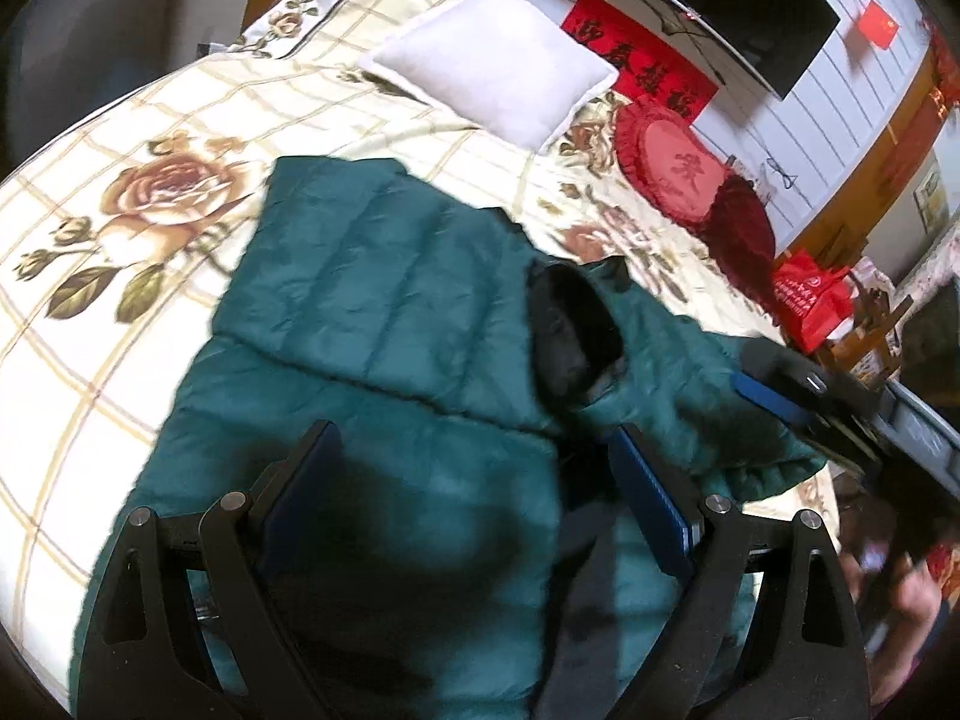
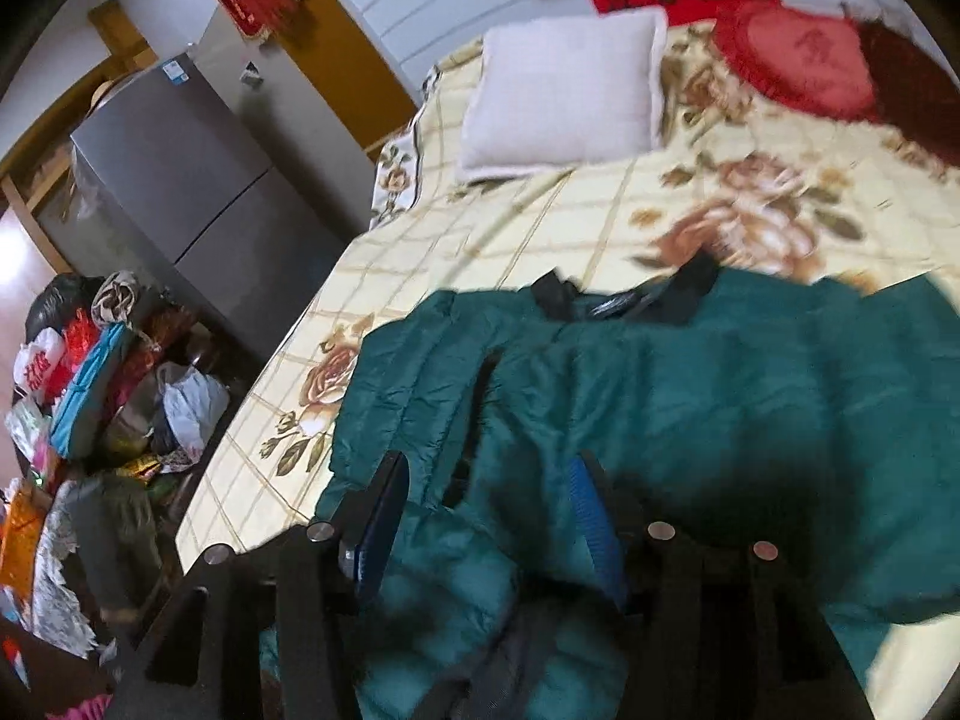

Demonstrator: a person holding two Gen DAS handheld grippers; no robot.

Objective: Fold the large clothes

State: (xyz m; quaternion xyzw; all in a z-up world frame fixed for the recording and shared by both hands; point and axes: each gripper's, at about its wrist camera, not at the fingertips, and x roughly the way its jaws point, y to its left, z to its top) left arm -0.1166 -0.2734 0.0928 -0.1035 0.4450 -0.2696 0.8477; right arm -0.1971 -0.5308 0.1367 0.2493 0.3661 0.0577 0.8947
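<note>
From my claws I can read very little: the red banner [image 1: 642, 69] on the wall past the head of the bed carries dark Chinese characters, too blurred to make out. The round red cushion [image 1: 672, 171] bears one stitched character, and the red bag [image 1: 804, 300] has illegible white print.

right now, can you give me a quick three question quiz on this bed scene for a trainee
1. True or false: the teal quilted puffer jacket lies on the floral checked bedspread.
2. Which cushion sits nearest the red wall banner? A) white square pillow B) red round frilled cushion
3. Fill in: the left claw is ____ above the jacket.

Key: 1 true; 2 B; 3 open
</note>
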